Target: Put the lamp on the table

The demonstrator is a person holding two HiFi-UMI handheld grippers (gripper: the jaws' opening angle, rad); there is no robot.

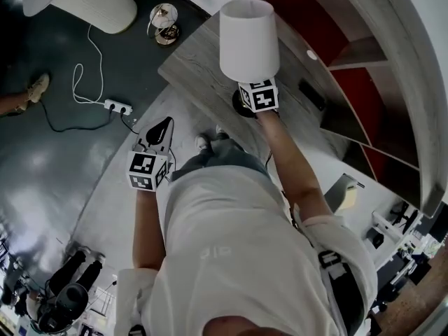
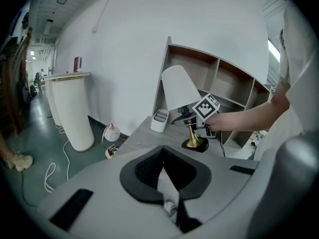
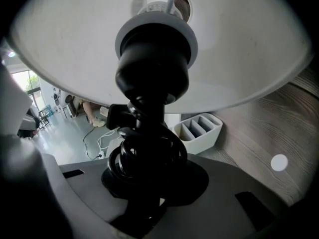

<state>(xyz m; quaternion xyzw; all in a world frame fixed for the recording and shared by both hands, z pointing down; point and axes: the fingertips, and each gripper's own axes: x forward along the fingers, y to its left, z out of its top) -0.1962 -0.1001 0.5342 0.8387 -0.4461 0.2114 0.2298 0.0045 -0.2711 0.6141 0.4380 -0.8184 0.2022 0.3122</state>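
The lamp has a white shade (image 1: 246,39) on a brass stem (image 2: 193,133) with a dark round base (image 2: 195,145), which stands at the top of the grey wooden table (image 1: 196,65). My right gripper (image 1: 250,98) is shut on the stem just under the shade. In the right gripper view the black socket (image 3: 154,63) and the cable coiled round the stem (image 3: 147,156) fill the space between the jaws. My left gripper (image 1: 159,133) hangs over the floor left of the table, shut with nothing in it; its black pads (image 2: 149,171) meet in the left gripper view.
A white divided organiser (image 2: 159,120) stands on the table beyond the lamp, with an open shelf unit (image 2: 219,83) behind it. On the floor are a small globe lamp (image 1: 164,21), a tall white ribbed cylinder (image 1: 98,2) and a power strip (image 1: 117,106) with its cable.
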